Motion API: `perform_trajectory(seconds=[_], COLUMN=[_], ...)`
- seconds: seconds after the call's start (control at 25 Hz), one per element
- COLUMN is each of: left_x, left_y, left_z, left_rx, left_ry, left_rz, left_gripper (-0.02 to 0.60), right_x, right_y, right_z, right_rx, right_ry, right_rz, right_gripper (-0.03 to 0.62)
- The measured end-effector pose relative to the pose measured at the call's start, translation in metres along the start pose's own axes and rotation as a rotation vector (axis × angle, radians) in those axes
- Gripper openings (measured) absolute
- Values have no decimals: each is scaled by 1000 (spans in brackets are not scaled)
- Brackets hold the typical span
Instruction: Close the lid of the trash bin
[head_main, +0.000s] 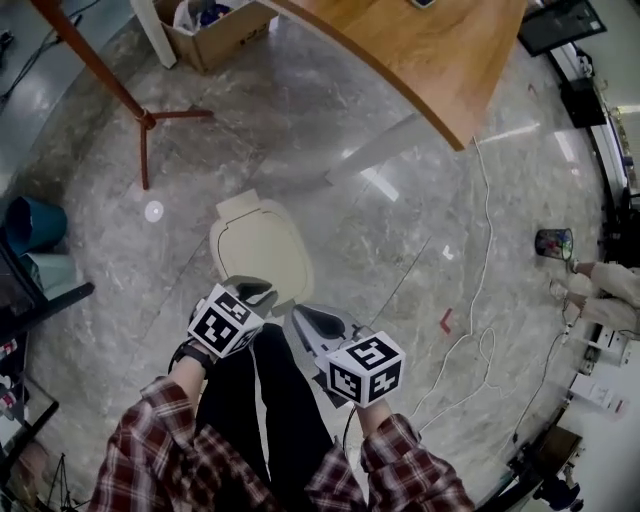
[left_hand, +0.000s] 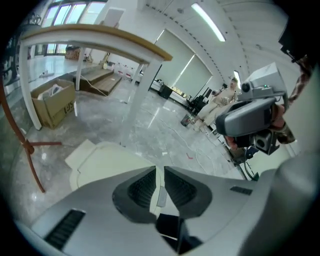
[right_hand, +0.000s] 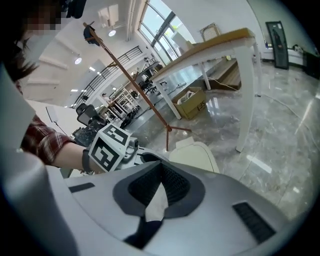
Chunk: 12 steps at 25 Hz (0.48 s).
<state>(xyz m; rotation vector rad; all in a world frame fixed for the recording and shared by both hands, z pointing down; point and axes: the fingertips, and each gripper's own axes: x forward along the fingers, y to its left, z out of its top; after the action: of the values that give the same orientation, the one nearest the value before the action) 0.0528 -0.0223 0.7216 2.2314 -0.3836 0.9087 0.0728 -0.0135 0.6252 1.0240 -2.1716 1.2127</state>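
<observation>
The grey marble floor (head_main: 400, 230) carries a cream trash bin (head_main: 237, 206), its lid (head_main: 265, 245) lying flat and closed, just ahead of the person's knees. The left tongs (left_hand: 159, 172) hang at the lid's near edge, pressed almost together on nothing. The right tongs (right_hand: 161, 167), just beside them, are pressed together and empty.

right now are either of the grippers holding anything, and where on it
Nothing is held. On the left gripper the jaws are nearly together, only the closed bin lid showing past the slit; on the right gripper they meet at the tips, empty.
</observation>
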Motion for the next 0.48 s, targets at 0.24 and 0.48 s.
perform_trajectory(seconds=[0.24, 0.48], left_x=[-111, -239], left_y=[-24, -57], left_z=[95, 172], left_rx=[32, 48], left_ry=[-231, -491], left_rz=[77, 155], left_gripper=[61, 61], right_x=[-51, -98], right_y=[53, 125], right_z=[81, 154], right_rx=[-98, -250], right_ry=[-90, -189], right_rz=[8, 44], right_gripper=[12, 12])
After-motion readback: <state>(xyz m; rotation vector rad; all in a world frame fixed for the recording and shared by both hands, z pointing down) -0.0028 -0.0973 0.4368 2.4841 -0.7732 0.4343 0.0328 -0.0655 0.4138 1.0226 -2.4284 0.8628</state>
